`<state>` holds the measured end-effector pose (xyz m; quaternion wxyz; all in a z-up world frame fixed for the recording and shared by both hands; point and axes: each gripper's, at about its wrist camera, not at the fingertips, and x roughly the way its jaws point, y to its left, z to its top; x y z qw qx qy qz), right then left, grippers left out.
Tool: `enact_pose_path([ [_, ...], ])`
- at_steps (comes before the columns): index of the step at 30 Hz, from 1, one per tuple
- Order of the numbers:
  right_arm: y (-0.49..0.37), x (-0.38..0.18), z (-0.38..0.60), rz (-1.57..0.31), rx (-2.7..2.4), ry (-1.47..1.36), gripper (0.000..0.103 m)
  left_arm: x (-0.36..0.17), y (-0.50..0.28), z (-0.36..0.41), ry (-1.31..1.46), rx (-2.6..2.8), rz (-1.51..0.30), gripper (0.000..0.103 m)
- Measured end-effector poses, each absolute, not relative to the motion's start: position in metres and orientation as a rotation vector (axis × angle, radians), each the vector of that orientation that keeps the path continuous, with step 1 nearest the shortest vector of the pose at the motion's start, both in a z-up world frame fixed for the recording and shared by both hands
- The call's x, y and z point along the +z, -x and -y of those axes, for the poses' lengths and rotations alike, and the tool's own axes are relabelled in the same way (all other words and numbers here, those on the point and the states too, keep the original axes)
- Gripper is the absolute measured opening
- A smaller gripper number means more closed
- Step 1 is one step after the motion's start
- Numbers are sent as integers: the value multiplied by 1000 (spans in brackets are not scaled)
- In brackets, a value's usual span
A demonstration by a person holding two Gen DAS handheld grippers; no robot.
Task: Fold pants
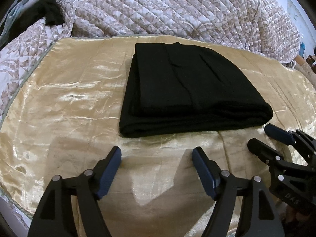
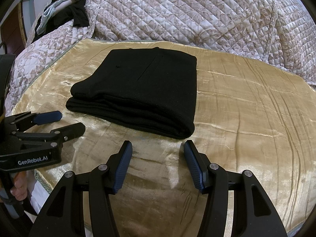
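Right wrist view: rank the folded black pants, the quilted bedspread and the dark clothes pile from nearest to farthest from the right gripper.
1. Folded black pants: just ahead of the right gripper, slightly left, on the gold satin cloth.
2. Quilted bedspread: behind the pants, across the back.
3. Dark clothes pile: far back-left corner, on the quilt.

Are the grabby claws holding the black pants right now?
No. The left gripper and right gripper are both open and empty, and the folded black pants lie untouched on the gold cloth.
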<state>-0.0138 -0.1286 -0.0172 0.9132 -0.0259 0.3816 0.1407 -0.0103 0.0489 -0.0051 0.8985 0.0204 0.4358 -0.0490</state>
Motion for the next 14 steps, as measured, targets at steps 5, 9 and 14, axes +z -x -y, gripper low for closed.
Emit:
enact_pose_path([
  [5,13,-17,129,-787,293,63,55,-3,10,-50,-37,-102,-906,77],
  [9,15,-15,133,-779,286,57,55,-3,11,-51,-31,-102,-908,78],
  [14,15,-13,147,-768,244,37,55,-2,7,-50,-30,-97,-908,78],
])
